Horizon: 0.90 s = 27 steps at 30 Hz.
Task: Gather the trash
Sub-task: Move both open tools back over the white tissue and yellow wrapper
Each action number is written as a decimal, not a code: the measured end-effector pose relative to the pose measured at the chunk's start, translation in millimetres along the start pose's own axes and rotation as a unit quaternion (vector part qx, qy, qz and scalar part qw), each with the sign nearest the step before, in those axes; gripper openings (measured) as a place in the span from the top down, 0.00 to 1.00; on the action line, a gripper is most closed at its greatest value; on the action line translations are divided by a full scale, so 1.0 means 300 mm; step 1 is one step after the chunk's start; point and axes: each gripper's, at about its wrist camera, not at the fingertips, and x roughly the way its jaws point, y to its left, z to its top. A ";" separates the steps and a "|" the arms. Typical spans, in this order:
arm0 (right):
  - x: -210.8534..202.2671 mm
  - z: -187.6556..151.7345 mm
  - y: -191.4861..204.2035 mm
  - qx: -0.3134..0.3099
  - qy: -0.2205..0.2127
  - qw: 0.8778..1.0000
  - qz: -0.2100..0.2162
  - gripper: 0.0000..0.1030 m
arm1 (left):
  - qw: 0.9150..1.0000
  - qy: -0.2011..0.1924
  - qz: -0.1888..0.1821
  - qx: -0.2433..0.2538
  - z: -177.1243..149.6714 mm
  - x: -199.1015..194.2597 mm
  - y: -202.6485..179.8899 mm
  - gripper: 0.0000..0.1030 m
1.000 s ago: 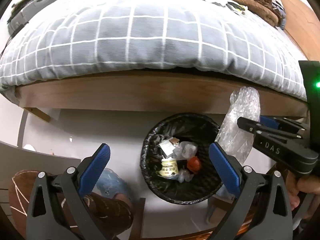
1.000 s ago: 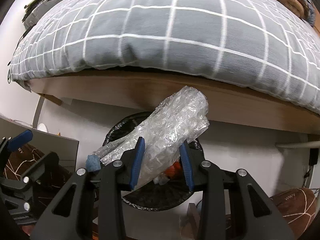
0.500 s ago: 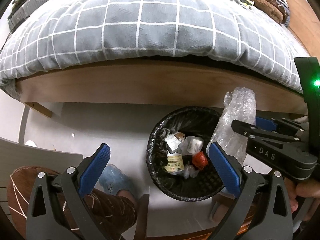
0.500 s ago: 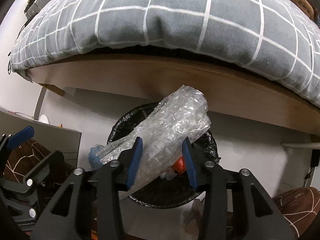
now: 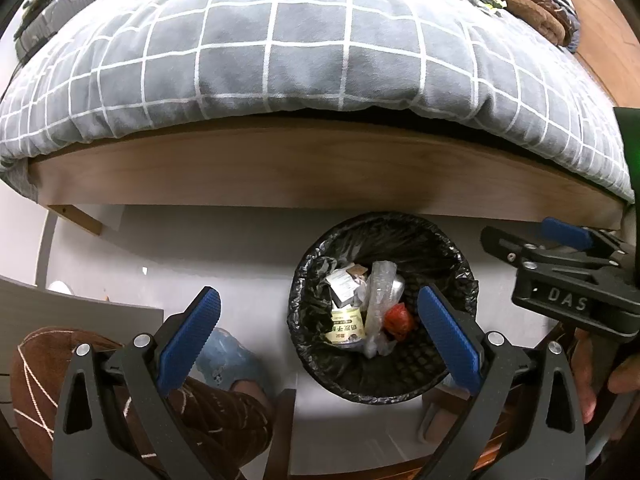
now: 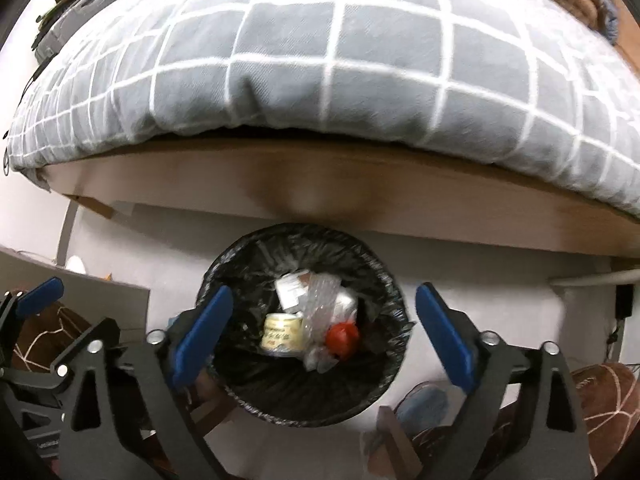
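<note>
Bubble wrap (image 6: 318,312), clear and crumpled, lies upright-ish inside black-lined trash bin (image 6: 384,280), among yellow can (image 6: 282,334) and red piece (image 6: 342,336). My right gripper (image 6: 320,332) above bin: jaws opening, spread wide, nothing between. My left gripper (image 5: 320,334) also spread, empty.

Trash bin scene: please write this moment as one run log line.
right gripper: jaws opening, empty | bubble wrap: in trash bin | left gripper: open, empty, above bin | bin: on floor beside bed

Right-wrist view motion-blurred; trash bin (image 6: 236,276) rim partly behind claw fingers (image 6: 200,336).
</note>
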 end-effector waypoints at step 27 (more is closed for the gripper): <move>-0.323 0.140 -0.266 0.036 -0.107 0.992 -0.050 0.07 | 0.997 -0.076 -0.023 0.022 0.236 -0.196 -0.180 0.06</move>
